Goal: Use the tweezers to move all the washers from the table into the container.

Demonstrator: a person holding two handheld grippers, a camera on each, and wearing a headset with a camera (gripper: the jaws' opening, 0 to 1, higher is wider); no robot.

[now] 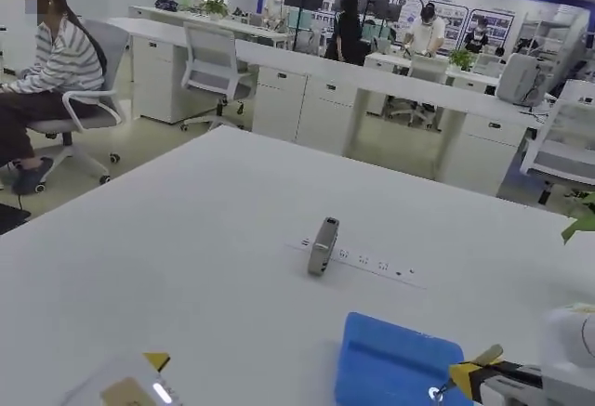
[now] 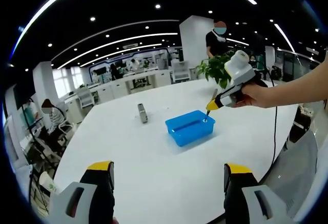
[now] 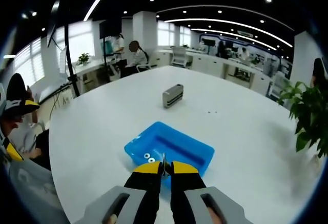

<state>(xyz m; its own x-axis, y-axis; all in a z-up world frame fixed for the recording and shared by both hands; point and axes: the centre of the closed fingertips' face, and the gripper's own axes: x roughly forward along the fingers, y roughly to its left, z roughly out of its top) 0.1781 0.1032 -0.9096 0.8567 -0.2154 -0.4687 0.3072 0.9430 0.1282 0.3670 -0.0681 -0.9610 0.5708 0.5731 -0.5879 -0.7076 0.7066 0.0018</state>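
Right gripper (image 3: 164,167): jaws closed on the tweezers (image 3: 164,158), which stick out forward between the yellow fingertips. The tweezer tips hang over the near edge of the blue container (image 3: 180,143); whether anything is held in the tips cannot be made out. In the left gripper view a hand (image 2: 259,96) holds this gripper above the container's far right corner, tilted downward.

Left gripper (image 2: 169,166): jaws spread wide with nothing between them, held over the near edge of the table (image 2: 154,162), well apart from the container.

Washers (image 3: 149,157): at least two small rings lie on the container floor, in its near left corner as the right gripper view shows it. The exact count is too small to tell.

The container stands on the white table close to the edge nearest the person, toward the right side. A small grey block (image 1: 323,245) stands on edge farther in, toward the middle of the surface, apart from the container. A row of small dark marks (image 1: 367,262) runs just beside the block.
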